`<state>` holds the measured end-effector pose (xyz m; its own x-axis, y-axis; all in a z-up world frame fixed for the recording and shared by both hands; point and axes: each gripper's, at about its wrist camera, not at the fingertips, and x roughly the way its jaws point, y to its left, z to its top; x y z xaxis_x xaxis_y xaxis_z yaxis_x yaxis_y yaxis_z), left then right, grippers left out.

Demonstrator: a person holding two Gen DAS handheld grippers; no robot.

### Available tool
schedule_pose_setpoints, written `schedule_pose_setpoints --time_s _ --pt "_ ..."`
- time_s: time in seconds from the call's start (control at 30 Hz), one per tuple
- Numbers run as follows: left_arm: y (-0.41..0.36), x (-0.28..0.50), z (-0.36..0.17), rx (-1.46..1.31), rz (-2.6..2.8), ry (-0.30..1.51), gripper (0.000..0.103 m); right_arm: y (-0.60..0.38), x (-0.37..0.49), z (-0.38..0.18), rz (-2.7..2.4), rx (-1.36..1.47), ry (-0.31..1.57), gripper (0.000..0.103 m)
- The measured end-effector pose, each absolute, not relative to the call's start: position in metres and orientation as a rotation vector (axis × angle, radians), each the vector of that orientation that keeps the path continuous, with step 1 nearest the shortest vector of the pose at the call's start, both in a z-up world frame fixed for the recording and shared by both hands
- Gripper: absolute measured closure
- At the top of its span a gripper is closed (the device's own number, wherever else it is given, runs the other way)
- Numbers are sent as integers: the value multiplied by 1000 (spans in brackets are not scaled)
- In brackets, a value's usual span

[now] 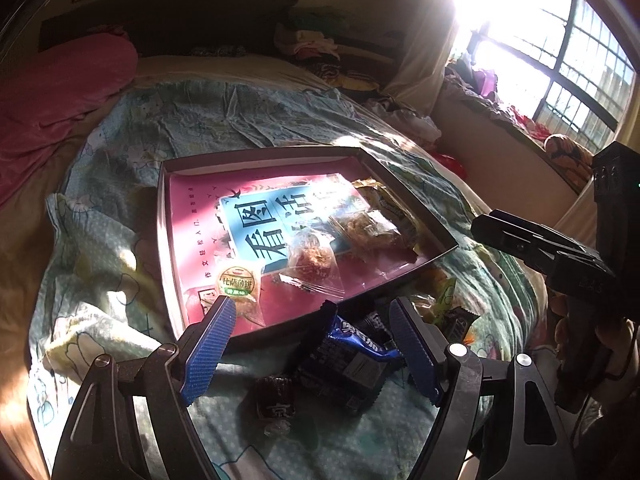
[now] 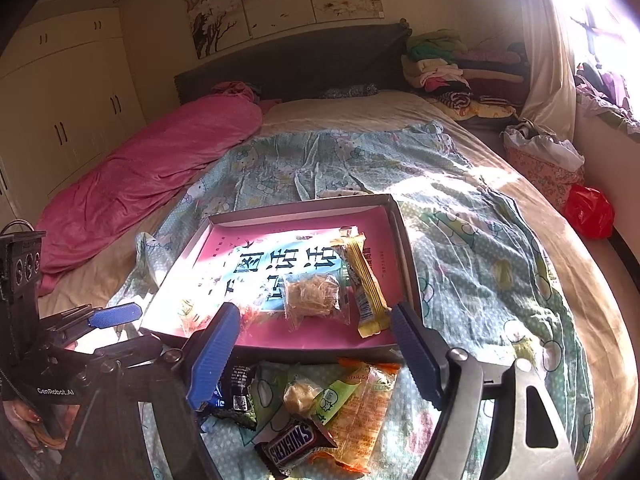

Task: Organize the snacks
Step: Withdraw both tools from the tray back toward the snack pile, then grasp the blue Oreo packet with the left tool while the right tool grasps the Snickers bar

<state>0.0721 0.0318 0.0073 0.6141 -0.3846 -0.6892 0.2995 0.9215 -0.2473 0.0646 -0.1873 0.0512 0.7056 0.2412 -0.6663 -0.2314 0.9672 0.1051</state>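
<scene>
Pink card lines the shallow box (image 2: 396, 216) lying on the bedspread (image 2: 480, 240), and four packets already rest inside it: a yellow bar (image 2: 362, 280) along its right wall, two clear-wrapped cakes (image 2: 314, 294) toward the middle, a round-labelled biscuit (image 1: 236, 282) at the near left corner. The loose snacks lie on the bedspread just outside the box's near edge. My left gripper (image 1: 312, 312) stands wide with nothing between its pads, hovering over a dark blue wrapper (image 1: 352, 356) and a small dark candy (image 1: 274, 398). My right gripper (image 2: 316, 320) is wide and empty too, above the Snickers bar (image 2: 292, 446) and an orange packet (image 2: 360, 400). To do this well, I judge I should drop straight down, pinch one wrapper across its narrow middle, then carry it over the near wall into a bare stretch of pink floor.
</scene>
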Motion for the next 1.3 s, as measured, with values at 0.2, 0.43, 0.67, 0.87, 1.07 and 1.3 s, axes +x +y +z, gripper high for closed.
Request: schedule_pose_setpoints --time_s 0.2,0.43,0.67,0.87,1.07,1.3 --pt "22 66 1 -57 -421 839 22 -185 62 46 258 1 760 26" --pt "15 60 -8 -26 -443 872 22 -182 57 43 245 -16 782 26" --pt "8 56 -14 10 -449 891 23 -183 52 41 229 -26 807 26" --pt "4 54 -18 36 -453 892 22 -181 44 33 235 -33 838 26" --pt "1 54 -22 46 -448 898 22 -181 32 16 238 -44 888 26" --pt "0 57 -29 65 -435 916 22 -176 28 3 262 -56 925 26"
